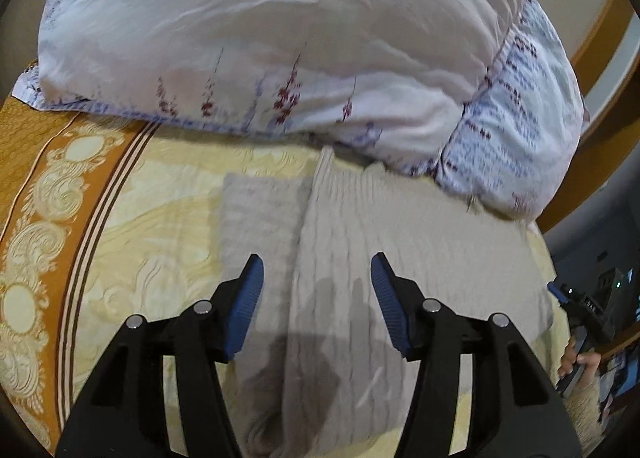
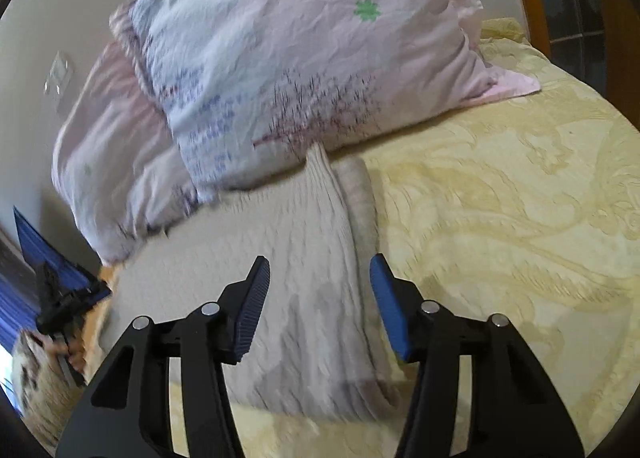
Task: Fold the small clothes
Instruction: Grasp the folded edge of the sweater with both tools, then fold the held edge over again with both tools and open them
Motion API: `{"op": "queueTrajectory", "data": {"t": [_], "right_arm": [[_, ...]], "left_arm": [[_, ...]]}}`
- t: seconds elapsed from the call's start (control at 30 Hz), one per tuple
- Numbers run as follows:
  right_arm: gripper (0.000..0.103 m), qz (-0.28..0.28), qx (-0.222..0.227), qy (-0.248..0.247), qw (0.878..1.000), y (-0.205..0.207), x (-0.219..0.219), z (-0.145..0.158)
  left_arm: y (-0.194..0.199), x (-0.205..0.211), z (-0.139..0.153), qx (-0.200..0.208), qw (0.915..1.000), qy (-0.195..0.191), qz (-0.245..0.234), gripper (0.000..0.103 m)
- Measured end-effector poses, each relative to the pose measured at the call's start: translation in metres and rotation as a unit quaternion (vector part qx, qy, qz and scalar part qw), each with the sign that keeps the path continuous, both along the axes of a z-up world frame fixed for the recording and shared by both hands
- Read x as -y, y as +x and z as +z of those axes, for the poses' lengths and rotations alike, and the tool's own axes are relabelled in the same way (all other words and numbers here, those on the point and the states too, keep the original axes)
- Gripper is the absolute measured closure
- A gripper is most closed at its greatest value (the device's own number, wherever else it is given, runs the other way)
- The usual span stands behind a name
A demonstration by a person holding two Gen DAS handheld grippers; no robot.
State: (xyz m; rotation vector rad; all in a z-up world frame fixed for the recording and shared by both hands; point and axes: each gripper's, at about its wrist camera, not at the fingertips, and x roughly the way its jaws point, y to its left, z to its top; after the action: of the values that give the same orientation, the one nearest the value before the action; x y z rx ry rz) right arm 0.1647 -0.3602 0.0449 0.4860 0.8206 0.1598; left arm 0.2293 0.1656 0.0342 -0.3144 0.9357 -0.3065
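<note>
Both grippers, left and right, hover fingers wide over the beige sweater on the bed, near the pillows.

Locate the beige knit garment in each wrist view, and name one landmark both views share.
Left wrist: the garment lies centre, running under the open left tool.
Right wrist: garment centre-left, beneath the open right tool.
Shared landmark: the floral pillow just behind it.
</note>
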Motion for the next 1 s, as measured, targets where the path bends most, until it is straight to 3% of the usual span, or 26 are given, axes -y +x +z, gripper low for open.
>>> {"op": "queueTrajectory", "data": {"t": [0.27,0.33,0.37,0.47,0.7,0.83,1.0], "right_arm": [[0.056,0.015,-0.018,-0.024,0.999,-0.011,-0.002,-0.014],[0.065,0.021,-0.022,-0.025,0.999,-0.011,-0.005,-0.016],[0.066,0.022,-0.023,-0.026,0.999,-0.012,-0.005,-0.016],[0.072,0.025,-0.022,-0.032,0.999,-0.013,-0.007,-0.016],[0.077,0.033,-0.022,-0.047,0.998,-0.013,-0.010,-0.018],[0.087,0.035,-0.015,-0.059,0.998,-0.015,-0.013,-0.016],[0.089,0.026,0.002,-0.061,0.998,-0.023,-0.012,-0.008]], "left_arm": [[-0.020,0.014,-0.009,0.004,0.9981,0.058,-0.021,0.048],[-0.020,0.016,-0.011,0.000,0.9977,0.063,-0.022,0.052],[-0.021,0.016,-0.012,-0.002,0.9978,0.062,-0.024,0.059],[-0.023,0.020,-0.015,-0.005,0.9977,0.060,-0.033,0.065],[-0.025,0.022,-0.017,-0.011,0.9976,0.060,-0.035,0.069],[-0.025,0.020,-0.017,-0.016,0.9981,0.048,-0.035,0.090],[-0.025,0.014,-0.017,-0.018,0.9989,0.030,-0.031,0.096]]}}
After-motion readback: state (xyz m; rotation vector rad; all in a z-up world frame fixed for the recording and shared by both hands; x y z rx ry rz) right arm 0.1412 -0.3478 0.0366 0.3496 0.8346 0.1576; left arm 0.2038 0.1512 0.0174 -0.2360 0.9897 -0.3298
